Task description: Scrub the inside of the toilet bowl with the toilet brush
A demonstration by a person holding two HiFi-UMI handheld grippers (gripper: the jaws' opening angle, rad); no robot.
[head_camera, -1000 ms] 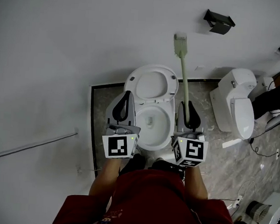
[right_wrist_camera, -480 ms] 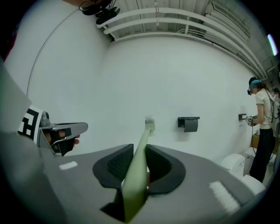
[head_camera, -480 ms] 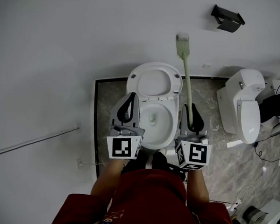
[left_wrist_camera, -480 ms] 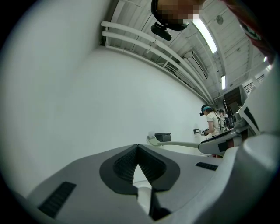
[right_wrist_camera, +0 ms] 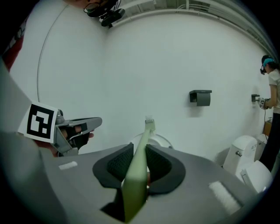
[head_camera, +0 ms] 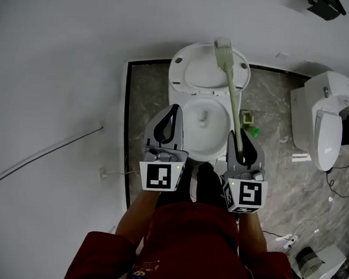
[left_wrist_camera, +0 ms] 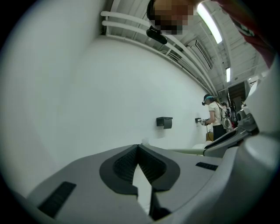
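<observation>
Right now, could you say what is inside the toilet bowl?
Only its drain shows in the toilet bowl; the toilet brush head is over the lid. The left gripper covers the left rim.

The toilet brush [head_camera: 232, 104], clamped in the right gripper [head_camera: 242, 151], has been swung leftward, so its head [head_camera: 222, 50] is now seen over the raised lid [head_camera: 196, 75] instead of against the wall. A green object [head_camera: 250, 124] beside the bowl has been brought into view.
</observation>
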